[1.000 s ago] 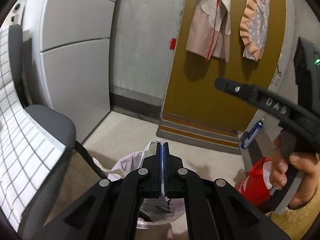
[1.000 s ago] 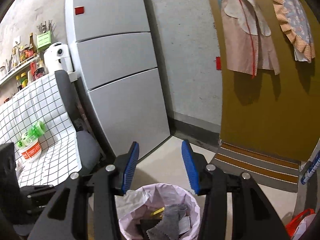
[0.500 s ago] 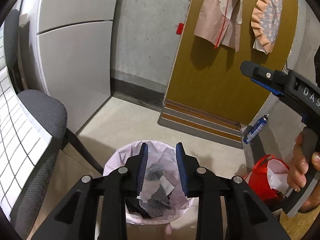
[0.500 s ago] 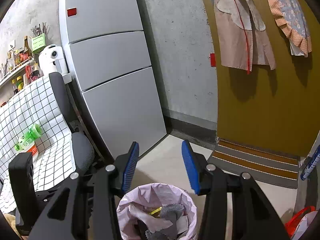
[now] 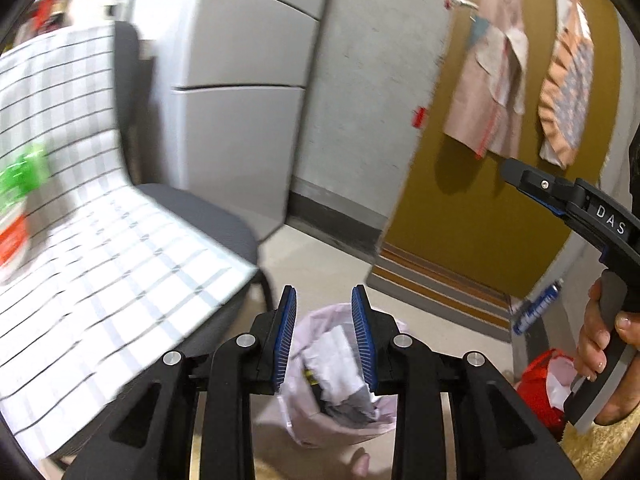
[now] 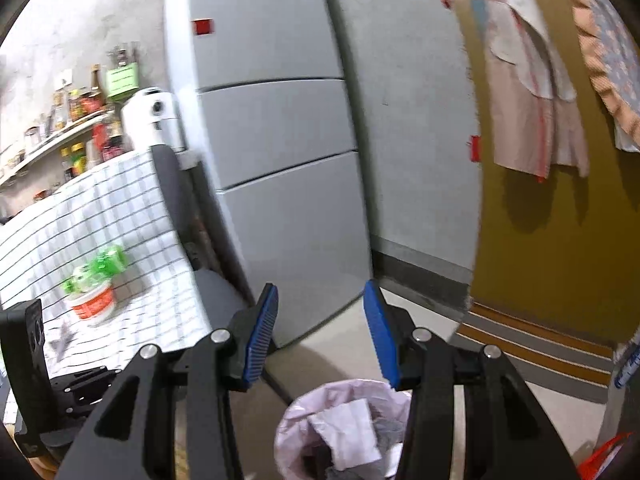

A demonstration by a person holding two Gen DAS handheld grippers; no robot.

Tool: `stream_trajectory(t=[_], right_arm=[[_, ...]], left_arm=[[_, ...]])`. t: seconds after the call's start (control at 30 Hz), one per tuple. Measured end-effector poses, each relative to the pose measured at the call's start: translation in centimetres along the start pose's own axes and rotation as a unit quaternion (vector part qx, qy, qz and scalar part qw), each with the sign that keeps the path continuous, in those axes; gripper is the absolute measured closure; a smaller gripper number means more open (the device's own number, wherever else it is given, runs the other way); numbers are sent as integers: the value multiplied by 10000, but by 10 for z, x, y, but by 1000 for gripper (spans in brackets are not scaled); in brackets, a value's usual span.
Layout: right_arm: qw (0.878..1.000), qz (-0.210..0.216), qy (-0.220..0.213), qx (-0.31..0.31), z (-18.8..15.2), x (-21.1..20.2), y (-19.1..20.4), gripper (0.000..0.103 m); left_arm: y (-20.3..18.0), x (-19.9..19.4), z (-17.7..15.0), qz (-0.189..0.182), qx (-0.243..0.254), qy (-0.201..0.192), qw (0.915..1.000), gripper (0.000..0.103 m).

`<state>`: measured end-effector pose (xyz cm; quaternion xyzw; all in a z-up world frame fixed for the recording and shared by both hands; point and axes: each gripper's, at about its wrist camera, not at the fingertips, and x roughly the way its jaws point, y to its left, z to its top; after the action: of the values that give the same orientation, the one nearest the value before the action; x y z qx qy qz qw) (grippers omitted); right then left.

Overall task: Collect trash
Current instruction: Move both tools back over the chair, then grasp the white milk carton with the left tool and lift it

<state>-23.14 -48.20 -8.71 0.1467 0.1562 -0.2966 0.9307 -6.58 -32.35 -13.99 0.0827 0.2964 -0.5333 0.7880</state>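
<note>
A trash bin lined with a pale pink bag (image 5: 340, 400) stands on the floor, with white paper and grey scraps inside; it also shows in the right wrist view (image 6: 340, 428). My left gripper (image 5: 324, 320) is open and empty above the bin. My right gripper (image 6: 320, 320) is open and empty, higher up; it shows at the right of the left wrist view (image 5: 520, 172). On the checked tablecloth (image 6: 100, 220) lie a crumpled green wrapper (image 6: 104, 264) and a red-and-white cup (image 6: 94, 300).
A grey office chair (image 5: 200, 216) stands left of the bin, half under the tablecloth. A grey fridge (image 6: 280, 160) is behind it. A yellow door (image 5: 480, 200), a red bag (image 5: 540, 384) and a blue can (image 5: 536, 304) are to the right.
My left gripper opened from shut and let a piece of white paper fall into the bin, then swung left and up. My right gripper stayed open and rose a little.
</note>
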Motion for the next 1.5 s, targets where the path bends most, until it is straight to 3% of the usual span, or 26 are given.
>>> stream_trajectory(t=[0.23,0.4,0.47,0.57,0.7,0.83,0.93,1.07,1.1,1.27,1.5], right_arm=[[9950,856,358,-371,-10,24,74,58],[9813,1557,772,-830,-21,46,140,57],[9742,1796,885,-1038,-25,53,166,52],[9602,2190,1044,-1384,-31,61,211,51],[9427,2589,1207,-1724,-38,73,266,48],[9354,2741,1309,-1812,-36,86,302,48],[9330,2800,1330,-1830,-32,94,316,47],[9308,2858,1338,-1846,-26,102,327,47],[9306,2860,1346,-1846,-25,105,329,47],[9311,2861,1389,-1788,-16,123,333,46],[9334,2812,1447,-1697,-13,143,332,46]], left_arm=[[50,-60,-18,843,-369,-260,9954,72],[99,-104,-40,1529,-891,-322,9837,72],[118,-120,-47,1837,-1072,-342,9765,72],[147,-146,-56,2313,-1343,-442,9626,57],[187,-183,-65,3039,-1647,-561,9367,56],[219,-210,-68,3490,-1886,-611,9159,54],[238,-224,-71,3734,-2019,-642,9032,38],[264,-220,-68,3755,-2172,-436,9000,25],[272,-214,-66,3725,-2204,-350,9008,17],[301,-182,-58,3627,-2244,75,9045,15],[339,-143,-44,3667,-2310,604,8992,15]])
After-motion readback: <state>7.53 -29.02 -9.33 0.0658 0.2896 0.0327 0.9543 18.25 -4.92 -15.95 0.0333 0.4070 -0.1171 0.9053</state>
